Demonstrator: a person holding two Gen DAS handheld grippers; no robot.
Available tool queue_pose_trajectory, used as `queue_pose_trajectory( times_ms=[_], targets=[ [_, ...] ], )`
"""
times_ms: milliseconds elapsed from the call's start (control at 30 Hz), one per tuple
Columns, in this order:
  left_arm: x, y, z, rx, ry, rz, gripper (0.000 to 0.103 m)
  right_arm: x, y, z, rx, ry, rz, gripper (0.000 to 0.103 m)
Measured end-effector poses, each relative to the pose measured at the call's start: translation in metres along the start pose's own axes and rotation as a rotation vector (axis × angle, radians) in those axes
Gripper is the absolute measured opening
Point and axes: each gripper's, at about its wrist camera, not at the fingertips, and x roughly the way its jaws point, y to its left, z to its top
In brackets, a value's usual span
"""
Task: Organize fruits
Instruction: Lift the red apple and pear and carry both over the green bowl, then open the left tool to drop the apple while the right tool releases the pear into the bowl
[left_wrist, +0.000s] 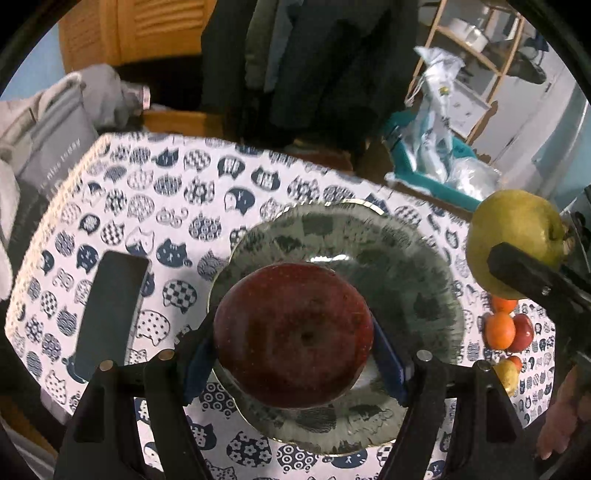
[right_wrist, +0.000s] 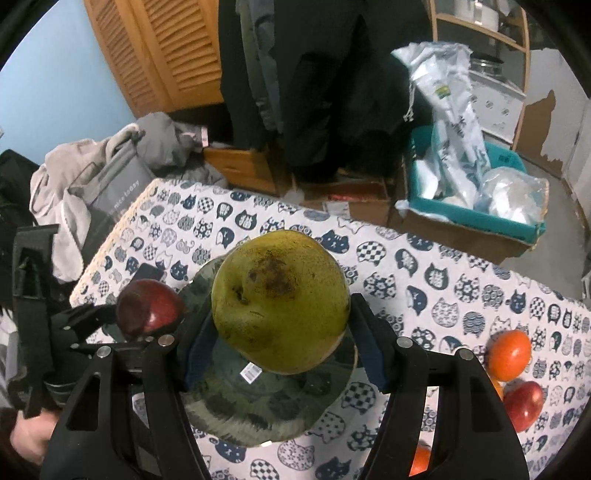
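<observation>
My left gripper (left_wrist: 295, 350) is shut on a dark red apple (left_wrist: 293, 334), held above the glass plate (left_wrist: 413, 280) on the cat-print tablecloth. My right gripper (right_wrist: 280, 332) is shut on a large yellow-green pear (right_wrist: 280, 299), also over the glass plate (right_wrist: 258, 413). In the left wrist view the pear (left_wrist: 513, 240) hangs at the right edge beyond the plate's rim. The right wrist view shows the red apple (right_wrist: 149, 302) at the left in the other gripper. Loose fruit lies on the cloth to the right: oranges (right_wrist: 509, 354), a red apple (right_wrist: 524, 404).
A dark phone (left_wrist: 110, 314) lies on the cloth left of the plate. More small fruit (left_wrist: 508, 332) sits right of the plate. Behind the table are a grey bag (right_wrist: 110, 192), hanging dark clothes, a teal bin (right_wrist: 469, 214) with plastic bags, and a wooden shelf.
</observation>
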Motion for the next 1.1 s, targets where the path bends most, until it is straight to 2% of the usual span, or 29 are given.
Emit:
queue_pose_trajectory(
  times_ms=[333,733,933,1100],
  targets=[
    [0.05,0.004,-0.01,0.002,0.128,0.027,0.077,0.04,0.0,-0.012,0.005,0.085,0.013,0.068],
    [0.079,0.0,-0.02,0.003,0.217,0.039,0.077,0.053,-0.009,-0.019,0.022,0.119,0.01,0.068],
    [0.085,-0.007,-0.02,0.014,0.22,0.058,0.077,0.053,-0.013,-0.019,0.03,0.121,0.007,0.068],
    [0.084,-0.003,-0.019,-0.018,0.23,0.056,0.079,0.053,-0.016,-0.019,0.038,0.125,0.008,0.068]
  ],
)
